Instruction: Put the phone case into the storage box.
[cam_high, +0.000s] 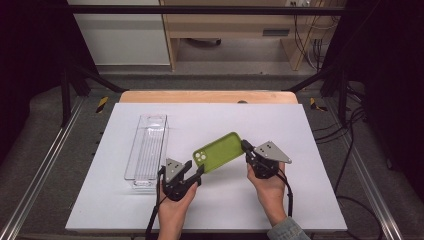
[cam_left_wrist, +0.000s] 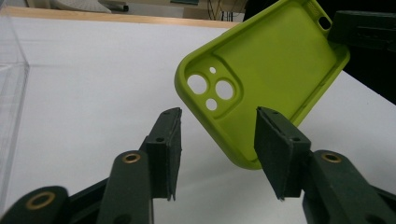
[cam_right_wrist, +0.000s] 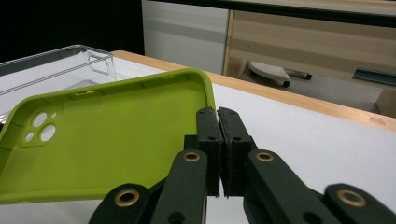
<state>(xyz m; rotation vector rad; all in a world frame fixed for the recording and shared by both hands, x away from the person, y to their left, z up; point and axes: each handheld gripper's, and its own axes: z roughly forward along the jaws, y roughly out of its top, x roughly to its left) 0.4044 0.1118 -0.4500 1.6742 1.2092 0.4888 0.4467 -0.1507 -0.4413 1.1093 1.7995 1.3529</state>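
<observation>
A lime-green phone case (cam_high: 220, 151) hangs tilted just above the white board (cam_high: 290, 125), inner side up, camera cutouts at its lower left end. My right gripper (cam_high: 246, 146) is shut on the case's upper right edge; in the right gripper view the jaws (cam_right_wrist: 218, 112) pinch the rim of the case (cam_right_wrist: 107, 140). My left gripper (cam_high: 197, 170) stands open at the cutout end. In the left gripper view the case's (cam_left_wrist: 271, 70) lower corner sits between the jaws (cam_left_wrist: 217, 114), with a gap at the left pad (cam_left_wrist: 173, 140).
A clear plastic box (cam_high: 147, 150) lies lengthwise on the board to the left of the left gripper, also seen as a clear wall (cam_left_wrist: 9, 93) and a rim (cam_right_wrist: 60, 65). The wooden table edge (cam_high: 207, 96) runs behind the board.
</observation>
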